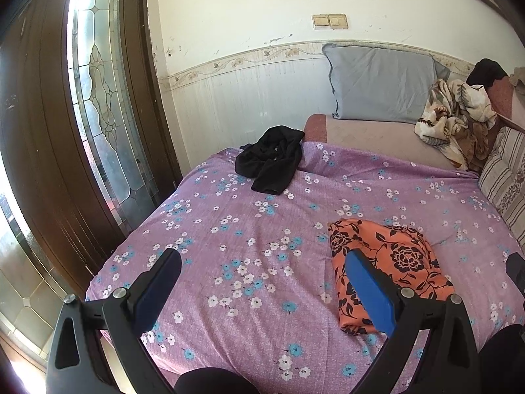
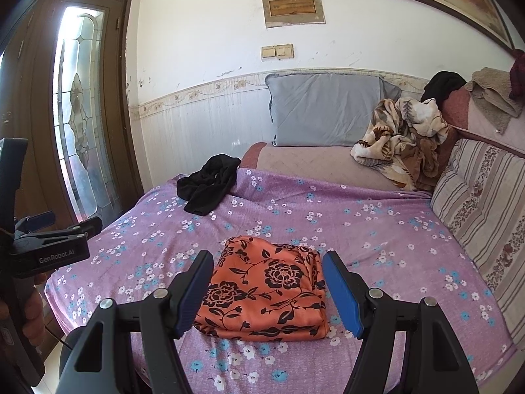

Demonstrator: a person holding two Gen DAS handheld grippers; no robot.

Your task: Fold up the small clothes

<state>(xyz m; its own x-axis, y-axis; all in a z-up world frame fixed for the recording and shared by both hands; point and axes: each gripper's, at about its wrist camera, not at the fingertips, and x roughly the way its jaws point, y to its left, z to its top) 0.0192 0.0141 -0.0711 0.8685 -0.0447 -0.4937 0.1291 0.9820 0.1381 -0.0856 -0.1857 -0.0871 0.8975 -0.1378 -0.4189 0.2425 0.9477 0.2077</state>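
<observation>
Purple floral bedsheet (image 2: 361,229) as work surface. Orange cloth (image 2: 265,289) already folded into a neat packet, lying just ahead of the right claw (image 2: 267,290), jaws wide, gripping nothing. Left claw (image 1: 262,287) also wide, empty. Black garment (image 1: 270,159) crumpled far ahead: still to fold.
</observation>
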